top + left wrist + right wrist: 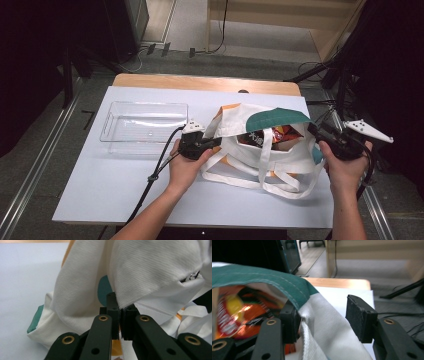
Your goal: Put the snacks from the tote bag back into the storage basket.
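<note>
A white cloth tote bag (pixel 260 150) with green and orange patches lies on the white table (pixel 100 190), its mouth held up. An orange snack packet (pixel 280 135) sits inside it. My left gripper (pixel 217 142) is at the bag's left rim. In the left gripper view the jaws (pixel 121 312) are shut on a fold of the white cloth (pixel 155 270). My right gripper (pixel 312 131) is at the bag's right rim. Its jaws (pixel 324 317) stand apart with the bag's rim (pixel 329 322) between them, one jaw inside by the snack packet (pixel 234 310), the other clear of the cloth.
A clear plastic tray (pixel 145 122) stands at the back left of the table. The bag's straps (pixel 280 182) trail toward the front edge. Dark stands and cables (pixel 345 85) crowd the floor to the right of the table.
</note>
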Available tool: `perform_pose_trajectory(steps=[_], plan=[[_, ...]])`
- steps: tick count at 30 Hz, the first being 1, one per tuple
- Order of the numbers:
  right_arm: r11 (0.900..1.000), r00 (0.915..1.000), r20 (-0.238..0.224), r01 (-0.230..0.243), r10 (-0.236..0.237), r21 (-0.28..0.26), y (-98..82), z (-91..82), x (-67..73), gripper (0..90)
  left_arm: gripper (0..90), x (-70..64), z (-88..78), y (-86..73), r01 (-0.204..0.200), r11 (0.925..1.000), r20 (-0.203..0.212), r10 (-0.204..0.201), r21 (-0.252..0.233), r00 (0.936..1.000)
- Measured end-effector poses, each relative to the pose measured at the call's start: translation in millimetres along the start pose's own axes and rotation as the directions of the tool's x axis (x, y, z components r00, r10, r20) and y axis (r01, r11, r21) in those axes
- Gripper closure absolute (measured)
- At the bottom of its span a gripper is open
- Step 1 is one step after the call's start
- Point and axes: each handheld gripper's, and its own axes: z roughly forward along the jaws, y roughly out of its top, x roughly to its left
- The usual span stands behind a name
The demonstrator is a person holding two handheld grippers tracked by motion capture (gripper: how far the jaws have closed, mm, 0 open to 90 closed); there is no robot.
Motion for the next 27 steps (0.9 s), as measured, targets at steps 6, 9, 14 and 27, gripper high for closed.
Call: perform_pose_trajectory(steps=[6, 9, 14, 27], plan=[[0.998, 0.9993, 0.025, -0.026, 0.027, -0.066, -0.5, -24.5, 5.6, 47.2, 88.5, 0.3, 0.2, 0.3, 0.018, 0.9998, -0.003, -0.018, -0.004, 0.9998], [0.992, 0.9965, -0.053, -0.07, 0.064, -0.106, -4.8, -37.3, 15.5, 56.5, 86.2, 0.1, -0.7, 0.9, 0.016, 0.9997, -0.003, -0.016, -0.017, 0.9999], [0.998, 0.9893, -0.145, 0.006, -0.015, -0.061, -23.9, -39.3, 61.8, 57.4, 84.4, -1.1, 1.0, 0.7, 0.019, 0.9995, 0.001, -0.019, -0.026, 0.9998], [0.992, 0.9702, -0.239, 0.068, -0.041, 0.106, -102.4, -13.5, 122.4, 53.1, 88.6, -5.1, -1.1, 1.4, 0.018, 0.999, -0.006, -0.018, -0.042, 0.9998]])
